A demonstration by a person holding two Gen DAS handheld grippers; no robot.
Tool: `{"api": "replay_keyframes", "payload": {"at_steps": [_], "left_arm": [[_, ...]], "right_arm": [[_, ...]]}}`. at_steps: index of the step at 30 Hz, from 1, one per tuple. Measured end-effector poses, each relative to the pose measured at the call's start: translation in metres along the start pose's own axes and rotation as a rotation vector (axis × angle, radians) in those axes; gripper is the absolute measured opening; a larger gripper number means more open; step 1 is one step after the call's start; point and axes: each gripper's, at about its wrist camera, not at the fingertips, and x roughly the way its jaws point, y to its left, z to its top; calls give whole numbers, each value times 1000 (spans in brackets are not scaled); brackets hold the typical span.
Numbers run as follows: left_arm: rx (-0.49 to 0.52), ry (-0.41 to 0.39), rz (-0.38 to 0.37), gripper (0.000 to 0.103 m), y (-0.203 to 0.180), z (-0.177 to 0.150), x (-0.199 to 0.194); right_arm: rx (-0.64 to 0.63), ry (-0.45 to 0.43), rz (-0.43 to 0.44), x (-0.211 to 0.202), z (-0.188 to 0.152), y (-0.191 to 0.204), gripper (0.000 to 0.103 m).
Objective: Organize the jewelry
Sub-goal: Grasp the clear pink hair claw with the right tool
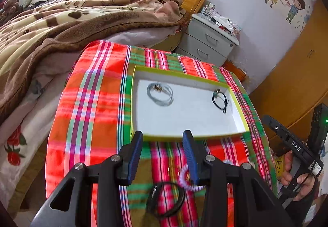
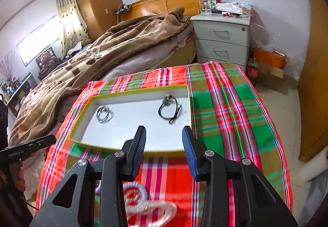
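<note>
A shallow white tray with a yellow-green rim (image 1: 190, 137) (image 2: 131, 150) lies on a plaid cloth. In it are a silver bracelet (image 1: 160, 93) (image 2: 105, 117) at the left and a black cord bracelet (image 1: 220, 99) (image 2: 170, 111) at the right. My left gripper (image 1: 163, 134) is open and empty, above the tray's near edge. Below it on the cloth lie a black bangle (image 1: 166, 199) and a white coiled bracelet (image 1: 185, 177). My right gripper (image 2: 164, 130) is open and empty over the tray's near edge. Under it lie the white coiled bracelet (image 2: 135, 194) and a pale pearl-like strand (image 2: 155, 212).
The plaid cloth (image 1: 92, 114) (image 2: 235, 114) covers a small table. A bed with a brown blanket (image 1: 61, 21) (image 2: 102, 52) is to the left and behind. A grey drawer unit (image 1: 209, 42) (image 2: 222, 40) stands behind the table. The right gripper's body (image 1: 295, 145) shows at the right edge.
</note>
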Motion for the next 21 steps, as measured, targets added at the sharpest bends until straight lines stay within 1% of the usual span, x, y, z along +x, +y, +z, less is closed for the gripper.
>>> {"api": "replay_keyframes", "payload": {"at_steps": [3, 5, 7, 13, 15, 17, 19, 21], "left_arm": [[-9, -5, 2, 42, 3, -15, -6], [-13, -3, -15, 42, 6, -25, -9], [-16, 2, -14, 42, 9, -34, -11], [-20, 23, -20, 43, 17, -60, -10], [-33, 25, -30, 46, 21, -68, -9], [-39, 34, -43, 49, 23, -74, -7], [-35, 28, -29, 49, 23, -80, -6], [-39, 38, -31, 49, 24, -85, -4]], "right_arm": [[13, 1, -6, -7, -15, 2, 38], [25, 7, -30, -10, -26, 3, 41], [34, 6, -43, -14, -39, 5, 47], [60, 14, -91, -23, -67, 6, 48], [94, 17, -102, -26, -75, 4, 48], [137, 29, -103, -27, -82, 0, 49], [176, 52, -88, -26, -90, -2, 52], [212, 67, -68, -22, -95, -2, 52]]}}
